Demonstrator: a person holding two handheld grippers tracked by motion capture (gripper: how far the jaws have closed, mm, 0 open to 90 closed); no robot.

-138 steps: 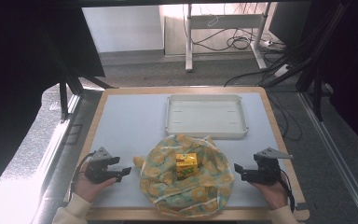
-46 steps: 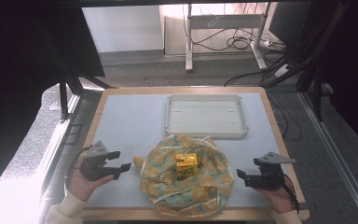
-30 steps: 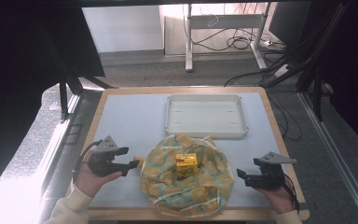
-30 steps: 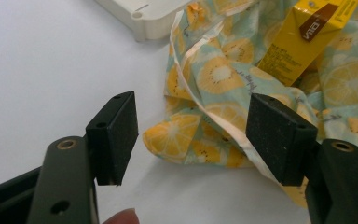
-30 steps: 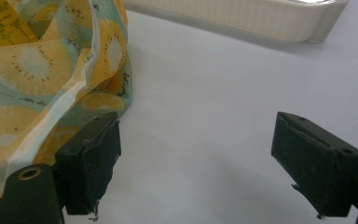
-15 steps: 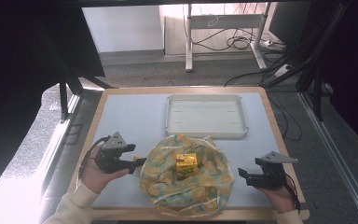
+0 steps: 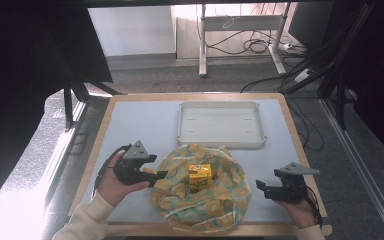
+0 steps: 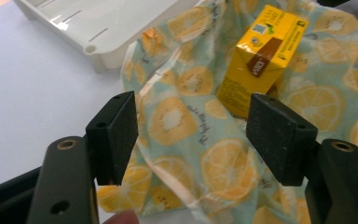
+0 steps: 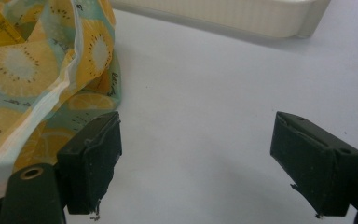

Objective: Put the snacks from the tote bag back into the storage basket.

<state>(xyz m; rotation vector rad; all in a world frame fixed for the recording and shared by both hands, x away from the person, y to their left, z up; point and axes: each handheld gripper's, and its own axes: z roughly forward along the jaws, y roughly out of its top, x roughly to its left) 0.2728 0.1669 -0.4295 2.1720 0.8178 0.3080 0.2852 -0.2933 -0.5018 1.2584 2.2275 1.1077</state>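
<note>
Two hand-held grippers are in my hands, and the whole move turns on which of them is closer to the cloth [image 7: 200, 192]. My left hand-held gripper [image 7: 156, 175] has its tips right at the left edge of that lemon-print cloth, which lies spread in a rough round on the near middle of the worktop [image 7: 145, 125] with a small yellow carton [image 7: 200, 177] standing on its centre. From the left gripper view the jaws stand wide apart, with nothing between them but the air above the hemmed edge of the cloth [image 8: 182, 140]; the carton [image 8: 261, 56] lies ahead and a little to the right of them, tilted, its long axis running away from me. My right hand-held gripper [image 7: 261, 188] is also wide and holding nothing, and it sits just off the right edge of the cloth, over bare worktop [image 9: 205, 116], with the cloth [image 9: 37, 84] bunched at its left jaw. So the left is the nearer hand, and I judge the hem below its jaws is the spot to pinch first, closing across the edge rather than along it. Behind the cloth the white tray [image 7: 182, 125] lies crosswise, its near rim just touching the cloth's far edge.
</note>
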